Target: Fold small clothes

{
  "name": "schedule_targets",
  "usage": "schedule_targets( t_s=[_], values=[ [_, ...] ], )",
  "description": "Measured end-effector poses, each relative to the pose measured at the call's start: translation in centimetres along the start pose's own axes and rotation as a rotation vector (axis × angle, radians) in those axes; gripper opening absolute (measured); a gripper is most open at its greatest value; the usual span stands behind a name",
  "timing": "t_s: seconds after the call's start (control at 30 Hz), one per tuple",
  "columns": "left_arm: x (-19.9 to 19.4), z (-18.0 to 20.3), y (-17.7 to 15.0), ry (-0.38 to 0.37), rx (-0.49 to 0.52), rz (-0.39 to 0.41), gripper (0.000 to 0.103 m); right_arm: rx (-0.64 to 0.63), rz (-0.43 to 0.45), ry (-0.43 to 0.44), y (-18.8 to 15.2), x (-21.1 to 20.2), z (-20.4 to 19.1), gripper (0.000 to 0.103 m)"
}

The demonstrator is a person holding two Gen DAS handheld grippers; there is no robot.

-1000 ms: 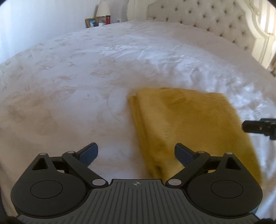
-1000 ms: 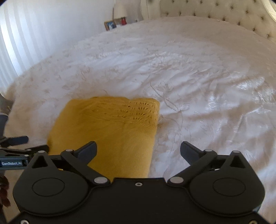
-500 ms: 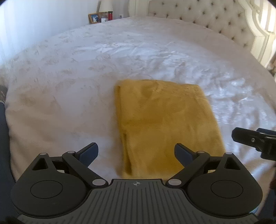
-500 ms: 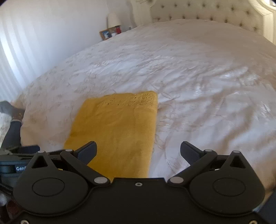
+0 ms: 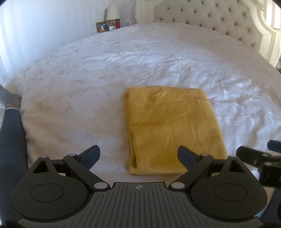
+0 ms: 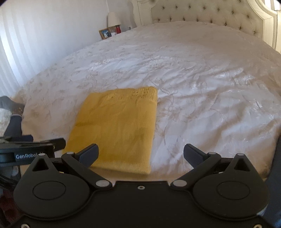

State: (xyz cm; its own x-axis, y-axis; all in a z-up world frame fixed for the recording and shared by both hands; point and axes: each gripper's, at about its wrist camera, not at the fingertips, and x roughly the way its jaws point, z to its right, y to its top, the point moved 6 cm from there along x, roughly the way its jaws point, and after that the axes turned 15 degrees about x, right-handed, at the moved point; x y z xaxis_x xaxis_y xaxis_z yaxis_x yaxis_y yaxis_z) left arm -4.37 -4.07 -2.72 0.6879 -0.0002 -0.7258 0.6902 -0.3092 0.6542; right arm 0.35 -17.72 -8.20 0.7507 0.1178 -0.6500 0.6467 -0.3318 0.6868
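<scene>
Left wrist view: the left gripper (image 5: pixel 138 154) is wide open and holds nothing. Its two fingers hang in the air above the near edge of the bed (image 5: pixel 87 87). The yellow cloth (image 5: pixel 172 129) lies flat on the white bedcover, folded into a neat rectangle. The thick folded edge is on its left side. A second ago the cloth filled the right part of this view and looked close. Now it looks smaller and sits more in the middle, and its whole near edge shows. The gripper has pulled back from it. The right gripper (image 5: pixel 254 156) peeks in at the right edge, near the cloth's near right corner. Far away, a lamp (image 5: pixel 112 12) and a picture frame (image 5: pixel 101 26) stand beside the padded headboard (image 5: pixel 210 17).

Right wrist view: the right gripper (image 6: pixel 141 154) is also wide open and empty. The yellow cloth (image 6: pixel 119 129) lies left of the middle, with a row of small knit holes along its far edge. Its left finger (image 6: pixel 88 154) overlaps the cloth's near edge in the picture, but I cannot tell if it touches. This view has backed away too, and more bed shows than before. The left gripper (image 6: pixel 35 147) shows at the left edge.
</scene>
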Motion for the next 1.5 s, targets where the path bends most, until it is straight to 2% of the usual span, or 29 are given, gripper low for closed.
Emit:
schedule_targets(
  t_s=[0.4,0.57,0.7,0.93,1.5],
  values=[
    [-1.5,0.4,-0.5,0.016,0.024,0.025,0.096,-0.084,0.079,-0.032,-0.4,-1.8,-1.3,0.102],
    [-2.1,0.5,-0.6,0.026,0.043,0.047,0.096,-0.070,0.104,-0.036,-0.3,-2.3,-1.1,0.102],
    [-2.1,0.7,-0.7,0.027,0.059,0.046,0.096,-0.035,0.089,-0.059,-0.3,-2.1,-0.5,0.102],
    [-1.8,0.2,-1.1,0.031,0.041,0.020,0.096,-0.008,0.045,-0.013,-0.6,-1.8,0.3,0.102],
    [-0.8,0.0,-1.8,-0.001,0.025,-0.039,0.096,0.000,-0.006,-0.014,-1.4,-1.2,0.2,0.102]
  ],
)
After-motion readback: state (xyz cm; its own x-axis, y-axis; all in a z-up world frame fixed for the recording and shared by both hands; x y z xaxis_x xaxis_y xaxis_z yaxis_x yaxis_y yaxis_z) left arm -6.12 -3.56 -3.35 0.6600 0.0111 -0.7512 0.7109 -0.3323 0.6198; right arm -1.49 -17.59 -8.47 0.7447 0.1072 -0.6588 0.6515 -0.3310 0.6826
